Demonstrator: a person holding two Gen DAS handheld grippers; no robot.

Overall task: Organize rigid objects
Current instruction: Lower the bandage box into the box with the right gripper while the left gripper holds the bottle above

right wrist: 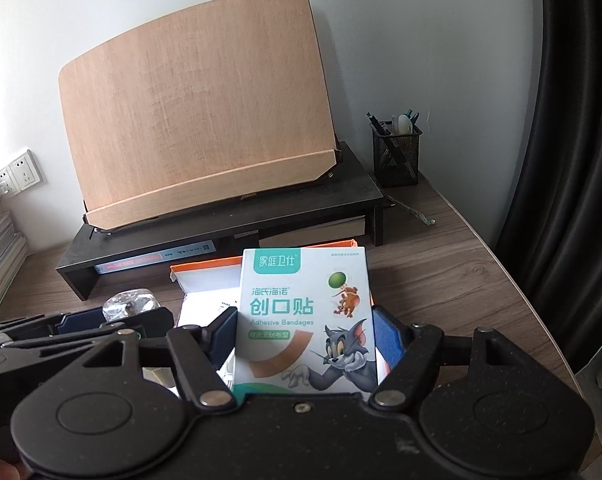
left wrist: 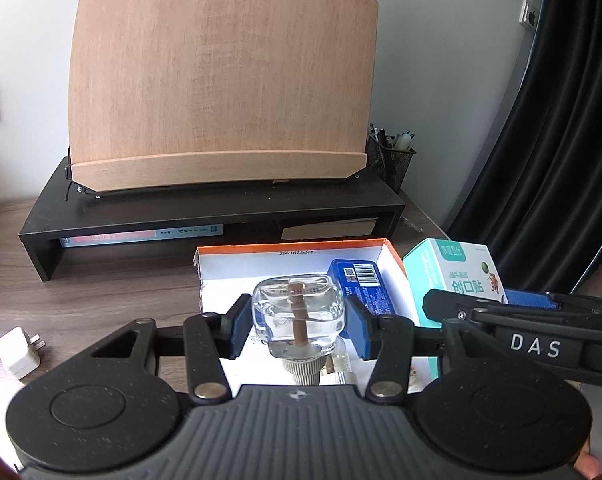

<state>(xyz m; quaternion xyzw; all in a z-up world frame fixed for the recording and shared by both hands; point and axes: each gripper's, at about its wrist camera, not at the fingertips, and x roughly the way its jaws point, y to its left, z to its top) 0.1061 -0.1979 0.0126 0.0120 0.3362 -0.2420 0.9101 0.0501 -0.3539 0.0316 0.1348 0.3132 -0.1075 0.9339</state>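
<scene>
Left gripper (left wrist: 299,322) is clamping a clear glass bottle (left wrist: 299,312) between its pads, over the open orange-rimmed box (left wrist: 397,264). Right gripper (right wrist: 307,334) is gripping the adhesive bandage box (right wrist: 305,312) upright between its fingers, just beside.

White-and-teal cartoon-printed bandage box (right wrist: 307,316), clear glass bottle (left wrist: 299,312), orange-rimmed white tray (left wrist: 297,245), blue tin (left wrist: 355,280).

Clear glass bottle (left wrist: 299,316) and upright bandage box (right wrist: 307,320), seemingly above orange-rimmed box (left wrist: 293,245).
</scene>
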